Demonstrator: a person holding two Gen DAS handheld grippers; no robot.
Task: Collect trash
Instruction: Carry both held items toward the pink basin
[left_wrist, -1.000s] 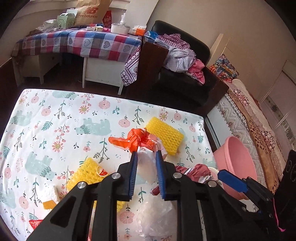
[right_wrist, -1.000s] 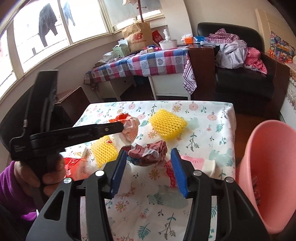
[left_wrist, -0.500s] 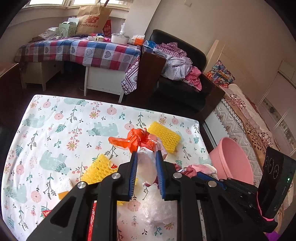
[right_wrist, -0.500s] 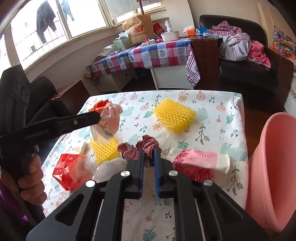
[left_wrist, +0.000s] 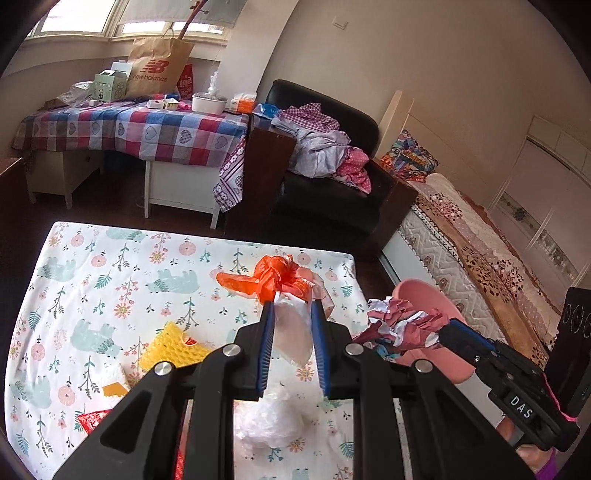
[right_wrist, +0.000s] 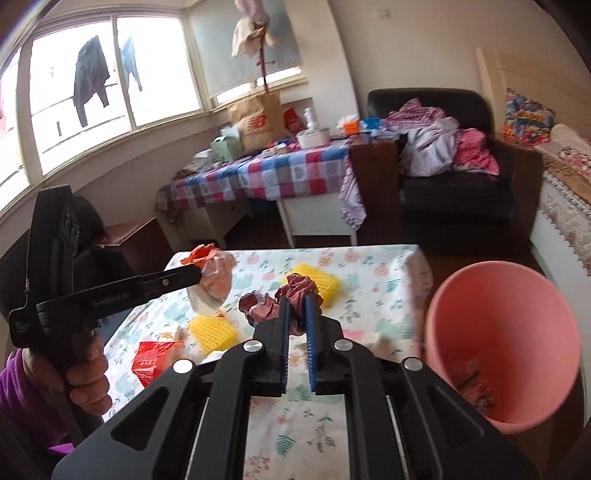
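My left gripper (left_wrist: 291, 312) is shut on an orange-knotted plastic bag (left_wrist: 275, 278), held up above the floral table (left_wrist: 110, 288). From the right wrist view, that gripper (right_wrist: 195, 275) and its bag (right_wrist: 218, 273) hang at the left. My right gripper (right_wrist: 297, 306) is shut on a crumpled maroon paper (right_wrist: 295, 291), lifted off the table. In the left wrist view the same paper (left_wrist: 399, 321) sits in the right gripper (left_wrist: 454, 332), close to the rim of the pink bin (left_wrist: 421, 290). The bin (right_wrist: 502, 332) stands off the table's right edge, with some trash inside.
Two yellow foam nets (right_wrist: 214, 328) (right_wrist: 325, 284), a red bag (right_wrist: 155, 354) and clear plastic (left_wrist: 273, 413) lie on the table. A person's hand (right_wrist: 85, 373) grips the left tool. A black armchair (right_wrist: 454, 206) and a checked table (right_wrist: 280, 173) stand behind.
The right gripper closed on the crumpled maroon paper and lifted it off the table toward the bin. The left gripper rose with the orange-knotted bag.
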